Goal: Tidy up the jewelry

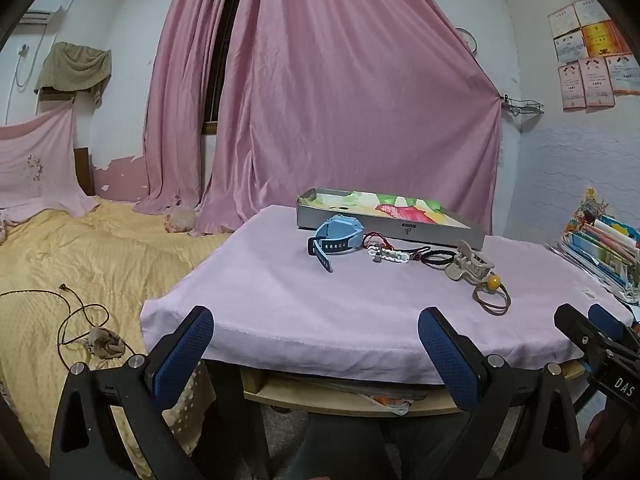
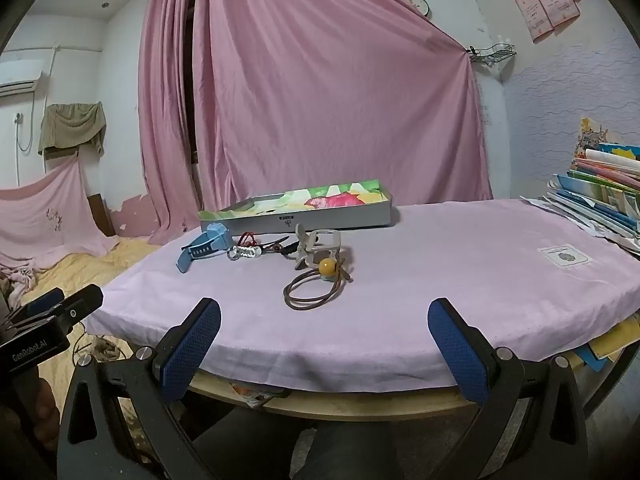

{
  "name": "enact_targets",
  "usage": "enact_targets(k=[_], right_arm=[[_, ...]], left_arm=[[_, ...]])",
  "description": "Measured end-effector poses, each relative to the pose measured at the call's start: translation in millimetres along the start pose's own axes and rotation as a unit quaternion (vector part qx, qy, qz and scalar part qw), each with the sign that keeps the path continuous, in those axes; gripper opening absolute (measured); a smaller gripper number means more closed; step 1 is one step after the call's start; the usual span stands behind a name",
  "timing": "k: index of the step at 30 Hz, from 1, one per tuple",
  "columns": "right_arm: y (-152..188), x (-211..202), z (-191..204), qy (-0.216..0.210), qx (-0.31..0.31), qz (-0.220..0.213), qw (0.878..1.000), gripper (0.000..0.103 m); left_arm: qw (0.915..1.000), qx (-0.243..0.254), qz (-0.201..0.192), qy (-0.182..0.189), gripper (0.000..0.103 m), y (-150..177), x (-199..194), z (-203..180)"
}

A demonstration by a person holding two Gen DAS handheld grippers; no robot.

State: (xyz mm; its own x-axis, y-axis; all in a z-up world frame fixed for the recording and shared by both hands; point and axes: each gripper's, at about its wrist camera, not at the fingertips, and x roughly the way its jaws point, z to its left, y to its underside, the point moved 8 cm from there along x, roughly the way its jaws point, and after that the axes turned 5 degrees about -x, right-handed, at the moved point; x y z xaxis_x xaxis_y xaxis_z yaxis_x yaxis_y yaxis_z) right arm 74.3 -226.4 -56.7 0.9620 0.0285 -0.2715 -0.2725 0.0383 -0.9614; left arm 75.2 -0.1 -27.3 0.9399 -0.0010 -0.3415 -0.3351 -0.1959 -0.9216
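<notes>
On the table [image 2: 440, 280], covered w/ a pink cloth, sits the grey tray [image 2: 340, 218] at the far edge; its floor carries a coloured liner. Tray is rigid and broad, so it needs no handling: treat it as the drop target.

Jewelry lies in a loose row just in front of the tray, none of it inside yet.

1. Blue watch [image 1: 336, 238], leftmost. Largest item, semi-stiff strap, moderate weight. Grip across the strap, not the smooth case, which may slip.
2. Beige claw clip [image 2: 318, 246], right of centre. Hard plastic, light, prob. brittle at the teeth. Grip the flat body.
3. Brown hair tie [image 2: 310, 294] w/ yellow bead [image 2: 327, 267], nearest the table front, touching or just beside the clip. Soft, limp, very light. Pinch the loop; the round bead would roll out of the pads.
4. White bracelet [image 1: 390, 256] and red/black cords [image 1: 430, 257], betw. watch and clip. Thin, floppy; they appear tangled together, though the view is too small to confirm. Expect several to lift at once.

Left gripper [image 1: 316, 350]: jaws spread wide, holding nothing, at the near table edge. Right gripper [image 2: 324, 342]: same condition, hair tie directly ahead of it.
</notes>
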Motion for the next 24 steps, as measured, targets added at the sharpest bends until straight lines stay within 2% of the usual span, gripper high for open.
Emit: enact_targets(k=[24], right_arm=[[-1.1,-0.8,-0.1,0.000,-0.001,-0.001,1.000,0.102]], left_arm=[[1.0000,0.002,0.000,0.000,0.103,-2.7,0.4,-3.1]])
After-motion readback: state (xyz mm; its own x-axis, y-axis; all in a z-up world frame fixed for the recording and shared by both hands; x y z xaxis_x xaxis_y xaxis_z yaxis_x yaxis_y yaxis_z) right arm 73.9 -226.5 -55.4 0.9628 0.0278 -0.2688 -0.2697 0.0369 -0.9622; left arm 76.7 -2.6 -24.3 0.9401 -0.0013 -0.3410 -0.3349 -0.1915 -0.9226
